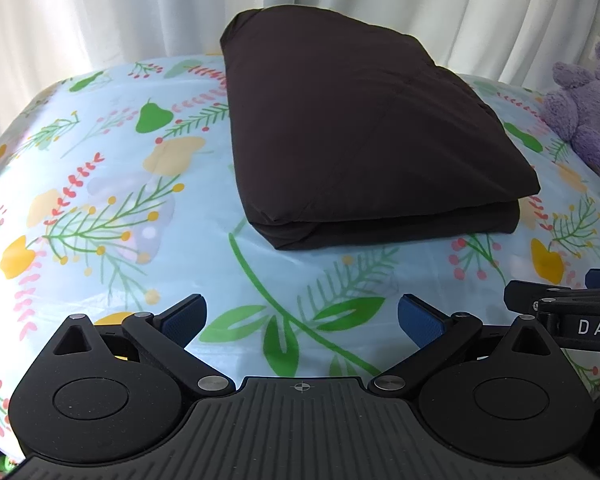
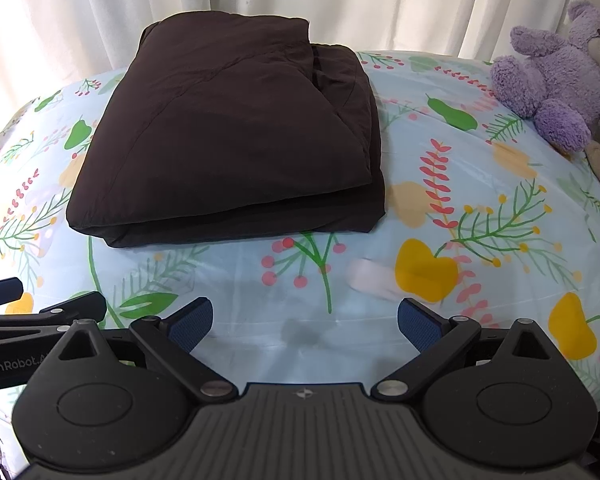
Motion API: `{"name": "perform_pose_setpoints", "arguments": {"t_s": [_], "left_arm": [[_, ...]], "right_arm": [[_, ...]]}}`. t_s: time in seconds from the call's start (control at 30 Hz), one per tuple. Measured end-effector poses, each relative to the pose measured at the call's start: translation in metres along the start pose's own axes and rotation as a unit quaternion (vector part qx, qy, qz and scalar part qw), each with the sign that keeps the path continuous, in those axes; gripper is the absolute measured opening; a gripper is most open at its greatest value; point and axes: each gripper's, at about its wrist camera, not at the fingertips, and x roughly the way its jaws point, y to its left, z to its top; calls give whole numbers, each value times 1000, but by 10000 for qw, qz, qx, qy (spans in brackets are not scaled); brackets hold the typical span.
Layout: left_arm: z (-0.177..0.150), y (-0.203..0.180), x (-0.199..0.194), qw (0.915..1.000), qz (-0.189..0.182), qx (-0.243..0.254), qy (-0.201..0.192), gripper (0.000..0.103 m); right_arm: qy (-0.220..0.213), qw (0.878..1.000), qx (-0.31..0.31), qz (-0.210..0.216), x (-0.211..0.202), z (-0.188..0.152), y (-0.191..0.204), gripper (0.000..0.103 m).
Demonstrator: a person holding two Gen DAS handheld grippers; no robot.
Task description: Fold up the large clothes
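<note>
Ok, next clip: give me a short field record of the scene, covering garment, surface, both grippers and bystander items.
garment: dark brown garment, folded into a compact rectangular stack, lying flat
surface: floral tablecloth, light blue with leaves and fruit
left hand-held gripper: open, holding nothing, short of the garment's near edge
right hand-held gripper: open, holding nothing, over bare cloth
bystander: purple teddy bear at the far right, apart from the garment
backdrop: white curtain
fold status: appears complete

floral cloth-covered surface — folded dark garment, purple plush bear on it.
</note>
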Motion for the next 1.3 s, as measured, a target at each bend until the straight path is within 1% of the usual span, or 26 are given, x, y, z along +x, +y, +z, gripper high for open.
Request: {"name": "perform_pose_setpoints", "arguments": {"t_s": [0.4,1.0,1.3], "left_arm": [[1,-3,-1,10000,-24,57,-30,103],[3,-3,0,10000,-82,51,-25,103],[3,-5,1,10000,-15,78,-15,103]], "right_arm": [[-90,9999,52,31,-4,1,-3,99],[-98,9999,35,33,-4,1,-4,99],[-98,9999,36,35,-4,2,-4,99]]}}
